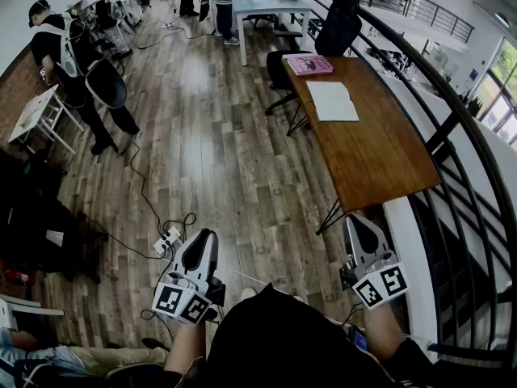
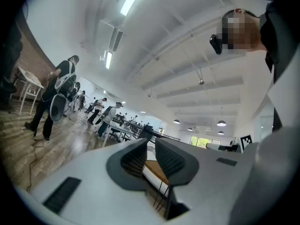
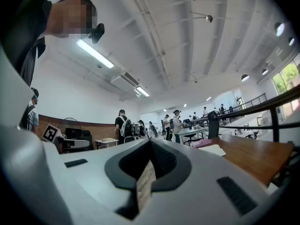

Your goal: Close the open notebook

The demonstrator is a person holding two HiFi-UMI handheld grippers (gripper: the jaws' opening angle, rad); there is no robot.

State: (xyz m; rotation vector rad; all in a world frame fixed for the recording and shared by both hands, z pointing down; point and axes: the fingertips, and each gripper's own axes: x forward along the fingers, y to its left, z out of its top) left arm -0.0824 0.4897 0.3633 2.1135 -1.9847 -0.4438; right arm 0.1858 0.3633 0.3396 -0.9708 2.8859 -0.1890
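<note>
White plastic, nearest to us: two grippers, both held level above the plank floor (image 1: 218, 160).
- The left gripper (image 1: 206, 237) has its jaws drawn almost together, with a sliver of gap between them and nothing in it.
- The right gripper (image 1: 355, 219) has its jaws pressed fully together, and they too hold nothing.
- Each gripper carries one cube with black-and-white square markers.

On the floor just ahead of the left gripper we count one white power strip (image 1: 166, 241) with black cables trailing from it.

Further out is one brown wooden table (image 1: 388, 160) on thin black legs, set along the curved black railing (image 1: 452, 128). We find two items on it, both toward its far end and well apart from both grippers:
- One open notebook (image 1: 332, 101), lying flat with its white pages up.
- One pink book (image 1: 309, 65), closed, just beyond the notebook.

At the table's far end stands one black office chair (image 1: 331, 31).

Farthest off we note one white table (image 1: 262, 5) with several people standing near it. One more person in dark clothes (image 1: 77, 71) stands at the left by a small white stand (image 1: 32, 111).
</note>
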